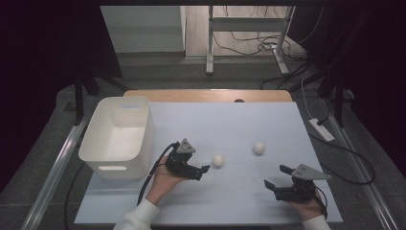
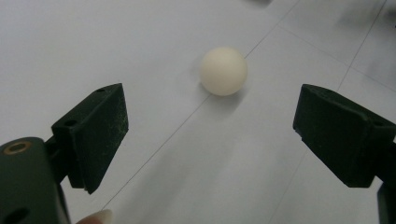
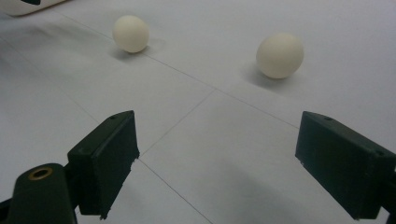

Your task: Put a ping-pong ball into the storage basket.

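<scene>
Two white balls lie on the pale table mat (image 1: 225, 120). The nearer-left ball (image 1: 219, 160) (image 2: 223, 71) rests just ahead of my left gripper (image 1: 202, 163) (image 2: 210, 135), which is open with empty jaws spread wide on either side of it. The other ball (image 1: 259, 148) (image 3: 279, 55) sits farther right. My right gripper (image 1: 274, 175) (image 3: 215, 163) is open and empty near the front right of the mat, pointed toward both balls; the left ball (image 3: 131, 33) lies farther off in its view. A white bin (image 1: 117, 136) stands at the left.
The bin's corner (image 3: 23, 5) peeks in at the top left of the right gripper view. A wooden strip (image 1: 208, 95) borders the mat's far edge. Cables and a table frame (image 1: 249, 43) lie on the floor beyond.
</scene>
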Available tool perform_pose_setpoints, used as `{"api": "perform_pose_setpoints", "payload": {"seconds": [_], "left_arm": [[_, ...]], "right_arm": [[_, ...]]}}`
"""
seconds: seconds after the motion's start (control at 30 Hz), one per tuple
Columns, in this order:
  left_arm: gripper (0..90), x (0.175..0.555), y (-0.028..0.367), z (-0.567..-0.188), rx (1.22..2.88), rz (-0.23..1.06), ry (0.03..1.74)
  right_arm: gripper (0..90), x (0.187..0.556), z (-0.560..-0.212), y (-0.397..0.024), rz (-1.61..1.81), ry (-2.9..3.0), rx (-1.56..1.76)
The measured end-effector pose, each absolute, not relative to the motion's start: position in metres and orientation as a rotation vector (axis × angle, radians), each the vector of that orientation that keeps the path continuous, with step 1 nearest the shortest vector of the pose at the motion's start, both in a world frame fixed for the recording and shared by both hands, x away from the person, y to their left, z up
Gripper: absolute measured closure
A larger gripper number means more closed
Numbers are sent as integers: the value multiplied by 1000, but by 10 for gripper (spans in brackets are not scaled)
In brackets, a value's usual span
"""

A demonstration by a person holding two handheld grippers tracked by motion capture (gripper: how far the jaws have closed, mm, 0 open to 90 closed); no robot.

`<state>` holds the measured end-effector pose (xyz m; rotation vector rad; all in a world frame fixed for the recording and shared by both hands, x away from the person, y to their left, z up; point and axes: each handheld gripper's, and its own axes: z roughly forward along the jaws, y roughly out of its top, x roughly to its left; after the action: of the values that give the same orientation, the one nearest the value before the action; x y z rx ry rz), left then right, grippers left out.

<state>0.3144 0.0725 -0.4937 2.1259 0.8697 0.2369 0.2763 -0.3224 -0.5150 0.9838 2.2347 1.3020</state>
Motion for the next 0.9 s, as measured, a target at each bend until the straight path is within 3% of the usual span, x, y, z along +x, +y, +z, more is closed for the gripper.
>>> {"api": "perform_pose_setpoints", "payload": {"seconds": [0.9], "left_arm": [[111, 324, 47, -499, 2145, 185, 845]], "right_arm": [[132, 277, -516, -322, 1294, 2240, 986]]}}
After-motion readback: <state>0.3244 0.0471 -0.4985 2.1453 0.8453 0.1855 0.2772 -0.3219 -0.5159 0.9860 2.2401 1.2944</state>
